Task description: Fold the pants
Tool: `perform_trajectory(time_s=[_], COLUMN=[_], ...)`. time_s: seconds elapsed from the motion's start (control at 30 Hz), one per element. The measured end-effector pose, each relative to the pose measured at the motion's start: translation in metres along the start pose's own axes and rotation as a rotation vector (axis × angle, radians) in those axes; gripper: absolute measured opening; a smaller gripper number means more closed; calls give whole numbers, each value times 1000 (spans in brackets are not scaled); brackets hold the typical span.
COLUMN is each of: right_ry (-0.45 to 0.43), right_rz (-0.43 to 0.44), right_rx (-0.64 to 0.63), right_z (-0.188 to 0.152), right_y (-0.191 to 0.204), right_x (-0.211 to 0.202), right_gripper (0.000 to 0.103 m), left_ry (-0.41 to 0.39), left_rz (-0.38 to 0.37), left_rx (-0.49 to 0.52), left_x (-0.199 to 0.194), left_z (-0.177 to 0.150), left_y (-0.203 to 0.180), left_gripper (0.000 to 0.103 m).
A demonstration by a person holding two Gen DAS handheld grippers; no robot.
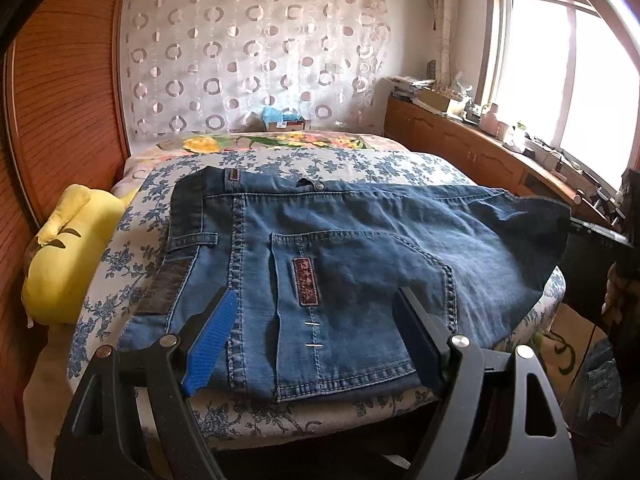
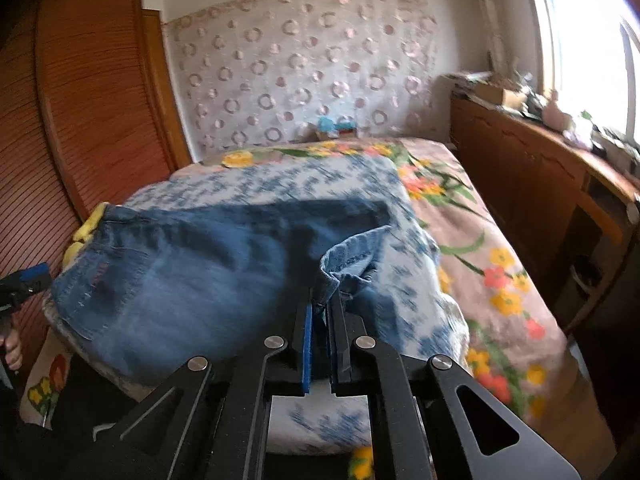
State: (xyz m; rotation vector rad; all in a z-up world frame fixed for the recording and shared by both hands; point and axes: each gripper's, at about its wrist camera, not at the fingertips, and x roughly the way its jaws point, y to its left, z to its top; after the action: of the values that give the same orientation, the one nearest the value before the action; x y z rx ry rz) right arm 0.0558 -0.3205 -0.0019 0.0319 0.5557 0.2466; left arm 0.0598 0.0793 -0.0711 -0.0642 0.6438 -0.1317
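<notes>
The bed (image 1: 120,208) is carrying the denim pants (image 1: 360,240), which are lying just ahead of both tools. The left hand-held gripper (image 1: 316,320) is hovering wide open over the back pocket (image 1: 360,304). The right hand-held gripper (image 2: 322,312) is pinching the pants' hem (image 2: 348,264), jaws closed.

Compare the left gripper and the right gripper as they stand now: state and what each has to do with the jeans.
The left gripper is open, its jaws wide apart over the back pocket end of the jeans, pinching nothing. The right gripper is shut on a fold of the jeans' hem and lifts it off the bed. Both have black fingers with blue pads and point over the same jeans.
</notes>
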Motion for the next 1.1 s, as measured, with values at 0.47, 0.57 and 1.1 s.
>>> perform_trajectory(time_s=[0.47,0.57,1.1], right_ry=[-99,-108,-25], right_rz=[213,264,316], right_rx=[-220,-253,-309], right_z=[67,75,84], right_y=[113,135,154], right_x=[9,13,39], right_gripper=[6,6,38], left_ry=[-51,-56,-33], left_rz=[45,50,41], left_rx=[-43,-46,-58], left_x=[-23,-25,-18], left_z=[4,5,0], left_y=[24,28,30], left_gripper=[80,80,80])
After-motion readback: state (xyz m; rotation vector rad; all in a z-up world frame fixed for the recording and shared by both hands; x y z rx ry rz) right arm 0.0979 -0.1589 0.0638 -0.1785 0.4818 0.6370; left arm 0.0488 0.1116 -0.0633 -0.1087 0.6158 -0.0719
